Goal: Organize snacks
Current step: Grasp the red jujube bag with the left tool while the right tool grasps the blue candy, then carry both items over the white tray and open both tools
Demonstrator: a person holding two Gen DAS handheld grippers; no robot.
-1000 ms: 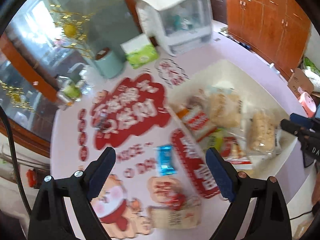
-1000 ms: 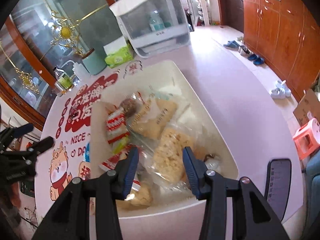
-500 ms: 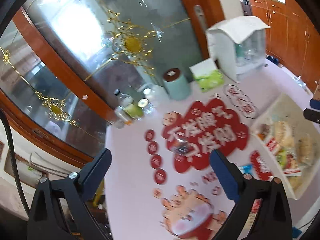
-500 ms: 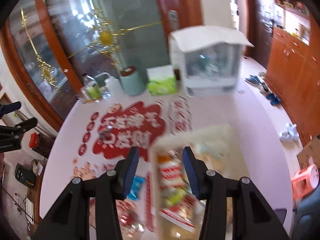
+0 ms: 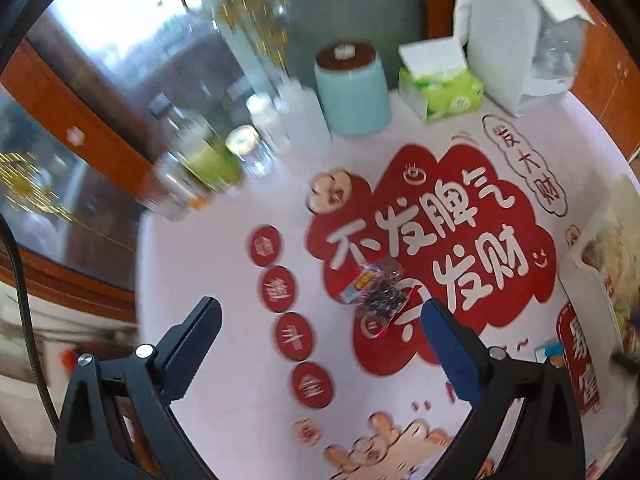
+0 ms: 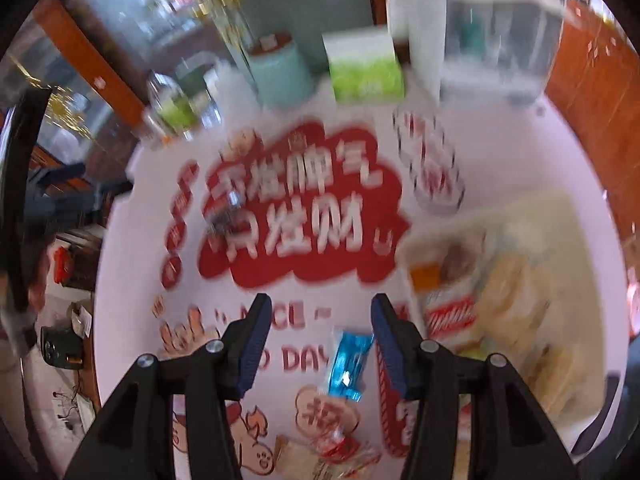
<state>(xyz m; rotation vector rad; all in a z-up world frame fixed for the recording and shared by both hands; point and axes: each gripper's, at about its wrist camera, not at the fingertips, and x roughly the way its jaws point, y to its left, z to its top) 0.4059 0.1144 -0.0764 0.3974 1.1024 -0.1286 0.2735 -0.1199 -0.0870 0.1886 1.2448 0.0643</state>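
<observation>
My left gripper hangs open and wide over the printed tablecloth, with nothing between its fingers. A small clear packet with dark contents lies on the red print just beyond its right finger. In the right wrist view my right gripper is empty and its jaws are opening. Below it a blue snack packet lies on the cloth, close to the right finger. The cream tray, which holds several bagged snacks, sits to the right. More wrapped snacks lie at the bottom edge. The clear packet appears far left, blurred.
At the back of the table stand a teal canister, a green tissue pack, a white box-shaped appliance and several bottles and jars. The table's left edge runs close to my left gripper. The tray's corner shows at the right.
Both grippers have swung left, away from the tray and out over the printed cloth. The left jaws have widened, and the right jaws stand a little wider.
</observation>
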